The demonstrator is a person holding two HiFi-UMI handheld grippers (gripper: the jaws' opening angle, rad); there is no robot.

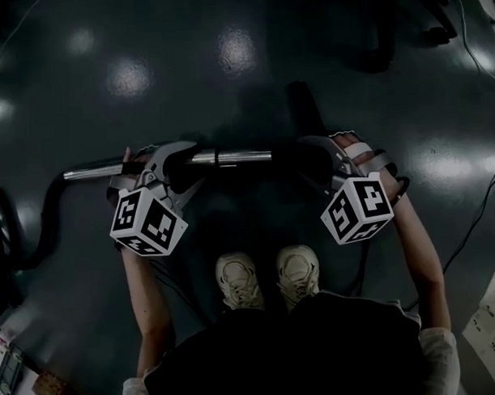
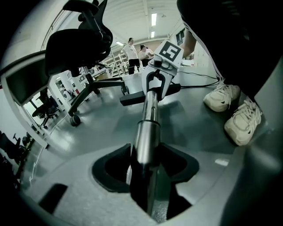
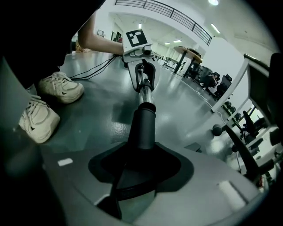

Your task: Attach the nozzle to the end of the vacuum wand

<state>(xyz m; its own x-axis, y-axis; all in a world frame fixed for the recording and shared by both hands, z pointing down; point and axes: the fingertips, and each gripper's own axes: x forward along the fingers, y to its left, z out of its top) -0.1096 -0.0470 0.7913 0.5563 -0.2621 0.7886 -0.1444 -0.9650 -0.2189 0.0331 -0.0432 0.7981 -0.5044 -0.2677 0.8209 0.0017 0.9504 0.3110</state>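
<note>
Head view looks steeply down; gripper views face each other along the wand (image 1: 233, 157)

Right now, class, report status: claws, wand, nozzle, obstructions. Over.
Left claw shut on wand. Right claw shut on nozzle. Nozzle in line, at wand's end; seating unclear. Nothing in the way.

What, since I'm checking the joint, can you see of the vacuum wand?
The vacuum wand is a shiny metal tube with a stepped collar, held level. The left gripper's jaws are closed on it; one end meets the black nozzle in the right gripper. A dark hose curves from the other end.
</note>
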